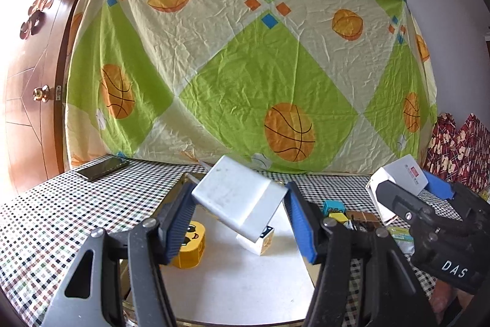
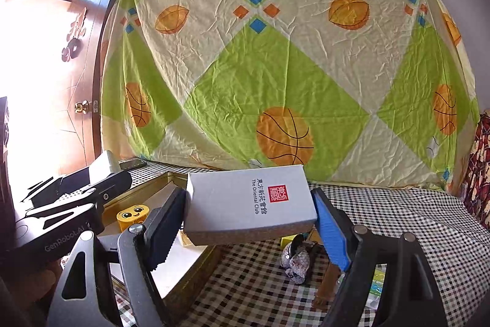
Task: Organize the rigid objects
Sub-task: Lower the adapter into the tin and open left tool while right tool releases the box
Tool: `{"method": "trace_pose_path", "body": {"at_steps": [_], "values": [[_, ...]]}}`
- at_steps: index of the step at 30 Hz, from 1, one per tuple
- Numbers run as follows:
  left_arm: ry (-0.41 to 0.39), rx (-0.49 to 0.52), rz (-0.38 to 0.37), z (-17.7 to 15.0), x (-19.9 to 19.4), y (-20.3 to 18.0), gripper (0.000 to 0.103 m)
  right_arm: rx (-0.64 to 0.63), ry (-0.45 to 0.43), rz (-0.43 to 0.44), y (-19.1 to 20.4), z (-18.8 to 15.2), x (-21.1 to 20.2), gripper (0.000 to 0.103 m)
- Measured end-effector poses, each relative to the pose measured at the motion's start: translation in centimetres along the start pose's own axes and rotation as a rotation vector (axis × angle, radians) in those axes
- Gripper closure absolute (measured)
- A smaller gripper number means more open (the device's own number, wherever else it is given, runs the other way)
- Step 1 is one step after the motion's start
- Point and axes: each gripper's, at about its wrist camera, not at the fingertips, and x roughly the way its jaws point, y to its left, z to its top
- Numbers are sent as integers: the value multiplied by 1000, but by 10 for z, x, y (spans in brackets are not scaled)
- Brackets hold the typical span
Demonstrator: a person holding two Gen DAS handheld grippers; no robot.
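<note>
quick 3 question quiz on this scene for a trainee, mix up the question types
1. True or false: the left gripper holds a plain white box above the tray.
2. Multiple choice: the English print on the grey box in the right gripper reads: A) The Oriental Club B) Grand Hotel C) Royal Tea
3. Fill in: the yellow block in the tray has a ____ printed on it.

Key: 1 true; 2 A; 3 face
</note>
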Motion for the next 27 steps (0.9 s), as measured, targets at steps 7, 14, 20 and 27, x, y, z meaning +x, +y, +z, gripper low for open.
{"method": "trace_pose_path", "body": {"at_steps": [7, 14, 20, 27], "values": [[11, -6, 18, 0, 1, 13, 44, -22, 5, 26, 15, 3, 7, 21], [21, -6, 45, 2, 4, 28, 44, -51, 10, 52, 30, 8, 15, 21], [35, 3, 65, 3, 8, 37, 44, -66, 33, 73, 40, 11, 27, 21], [73, 24, 69, 6, 20, 42, 44, -57, 85, 109, 43, 15, 48, 21]]}}
